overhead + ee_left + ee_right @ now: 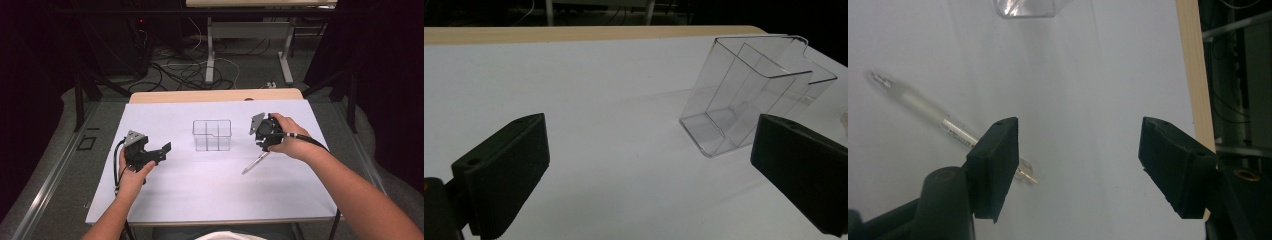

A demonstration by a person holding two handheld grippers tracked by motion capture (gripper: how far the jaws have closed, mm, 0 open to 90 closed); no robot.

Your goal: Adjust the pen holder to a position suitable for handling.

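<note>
Both forearms are bare, no sleeves; a white garment edge [227, 235] shows at bottom centre. The left gripper [159, 150] and right gripper [263, 145] are black, each topped by a grey three-cornered plate, each trailing a black cable; their jaws are blocky with ribbed pads.

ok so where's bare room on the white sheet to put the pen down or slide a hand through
Free patches: the near strip of the white paper sheet between the two forearms, the middle stretch between the left gripper and the clear plastic compartment box, and the far band behind that box. It is tighter around the right gripper, above the clear-barrelled pen.
</note>
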